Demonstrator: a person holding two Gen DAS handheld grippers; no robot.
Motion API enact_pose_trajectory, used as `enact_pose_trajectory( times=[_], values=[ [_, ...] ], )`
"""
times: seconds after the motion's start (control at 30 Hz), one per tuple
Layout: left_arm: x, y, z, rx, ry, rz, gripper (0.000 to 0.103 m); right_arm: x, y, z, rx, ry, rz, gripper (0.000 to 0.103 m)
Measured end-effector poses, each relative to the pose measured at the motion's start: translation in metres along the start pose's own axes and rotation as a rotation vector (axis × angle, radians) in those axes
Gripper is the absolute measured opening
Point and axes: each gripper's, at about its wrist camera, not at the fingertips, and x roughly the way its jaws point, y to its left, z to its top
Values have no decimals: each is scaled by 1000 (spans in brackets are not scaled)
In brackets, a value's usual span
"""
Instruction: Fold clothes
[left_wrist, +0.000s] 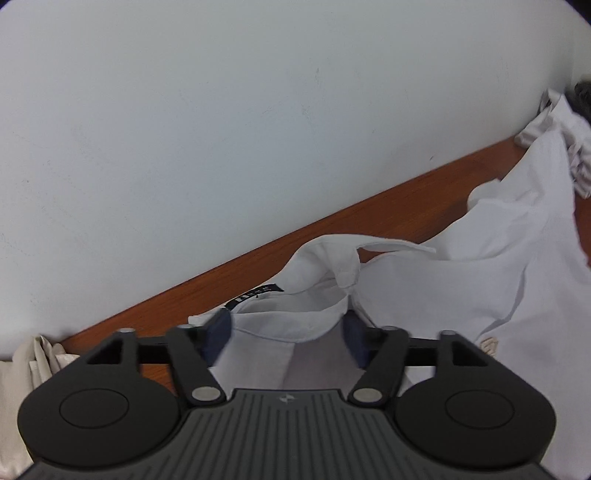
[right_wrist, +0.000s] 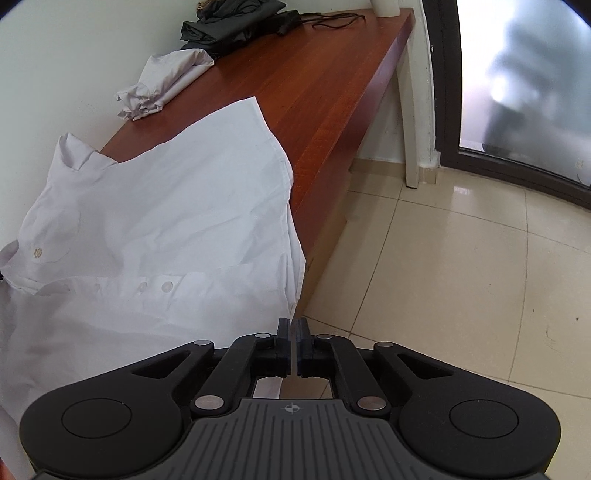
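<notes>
A: Left wrist view: the left hand-held gripper (left_wrist: 286, 339) stands wide open over the collar (left_wrist: 284, 325) of the white shirt (left_wrist: 480, 288) on the desk (left_wrist: 388, 206). Best bite the collar edge squarely.

B: Right wrist view: the right hand-held gripper (right_wrist: 293, 343) is pinched nearly shut at the shirt's near hem (right_wrist: 291, 295); whether cloth is caught is unclear. The shirt's near left side is cut off.
</notes>
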Motion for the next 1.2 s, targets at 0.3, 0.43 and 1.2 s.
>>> enact_pose_trajectory(
  times=[0.3,0.43,1.2],
  values=[
    [-65,43,-20,34,-65,-174,99,-37,17,1,-53,-70,64,19],
    [-101,71,-26,3,-78,-192,100,-57,25,0,-90,-90,98,23],
    [-206,132,-203,-157,104,-179,100,-130,19,-63,-300,-33,271,36]
  ],
)
